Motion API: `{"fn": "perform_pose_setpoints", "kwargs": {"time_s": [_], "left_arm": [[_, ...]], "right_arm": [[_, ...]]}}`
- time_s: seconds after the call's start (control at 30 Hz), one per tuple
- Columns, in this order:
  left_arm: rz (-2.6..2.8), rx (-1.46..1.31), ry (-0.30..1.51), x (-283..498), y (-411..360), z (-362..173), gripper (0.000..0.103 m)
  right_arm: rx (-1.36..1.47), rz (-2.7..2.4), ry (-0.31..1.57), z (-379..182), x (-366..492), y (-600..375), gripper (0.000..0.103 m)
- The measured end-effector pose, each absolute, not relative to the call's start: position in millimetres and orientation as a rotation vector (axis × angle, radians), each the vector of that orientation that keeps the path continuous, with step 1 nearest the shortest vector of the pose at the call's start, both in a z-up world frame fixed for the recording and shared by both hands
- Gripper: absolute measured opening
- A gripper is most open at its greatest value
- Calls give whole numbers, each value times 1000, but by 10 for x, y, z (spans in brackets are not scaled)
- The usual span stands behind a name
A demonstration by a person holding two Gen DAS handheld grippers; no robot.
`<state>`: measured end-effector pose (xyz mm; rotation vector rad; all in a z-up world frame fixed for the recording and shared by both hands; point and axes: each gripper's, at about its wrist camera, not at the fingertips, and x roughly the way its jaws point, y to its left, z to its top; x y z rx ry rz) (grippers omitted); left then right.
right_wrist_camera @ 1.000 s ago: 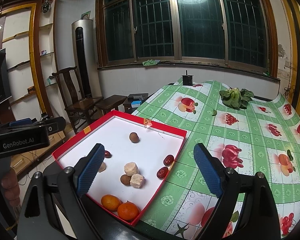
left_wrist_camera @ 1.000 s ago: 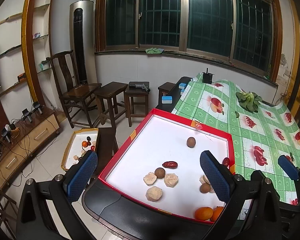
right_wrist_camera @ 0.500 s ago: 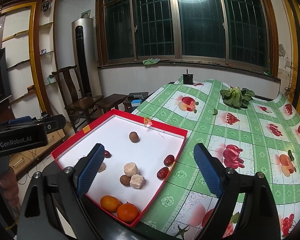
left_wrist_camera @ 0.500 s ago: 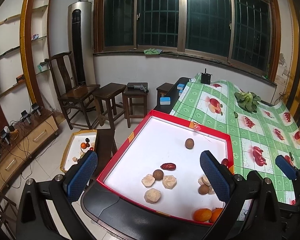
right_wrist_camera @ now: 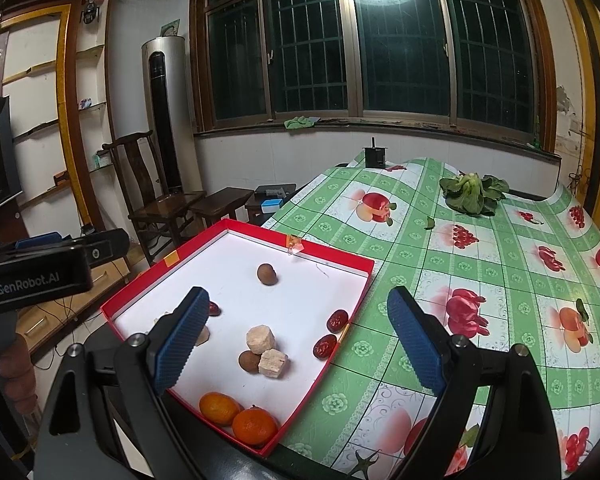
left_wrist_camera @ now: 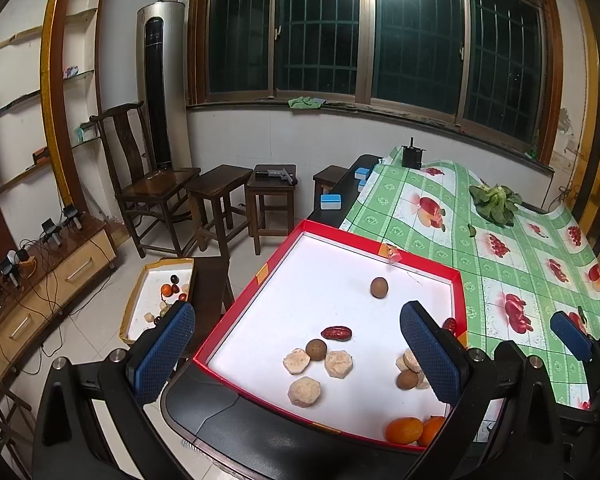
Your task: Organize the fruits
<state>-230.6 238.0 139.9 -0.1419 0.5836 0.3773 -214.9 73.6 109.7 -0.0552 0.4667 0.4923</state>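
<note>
Green fruit-print tablecloth, leafy greens, wooden chair, stools, tower fan or perhaps air conditioner, barred window

A red-rimmed cardboard tray sat on the worktop's left edge; two round orange tangerines lay in its near corner, leafy greens far behind.

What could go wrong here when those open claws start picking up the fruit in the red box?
The two oranges sit in the red box's near corner, touching each other, so a gripper closing on one may nudge the other. The box itself seems to overhang the table edge, so a downward push might tip it. A brown round fruit touches the pale chunks; the right gripper, open wide, could catch several together.
</note>
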Motion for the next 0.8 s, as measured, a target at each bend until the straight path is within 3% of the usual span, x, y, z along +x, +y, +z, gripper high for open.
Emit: {"fn": "perform_pose_setpoints", "kwargs": {"time_s": [0.8], "left_arm": [[369, -141, 587, -2326, 2396, 1423, 103]], "right_arm": [[-50, 487, 473, 1057, -2133, 757, 91]]}}
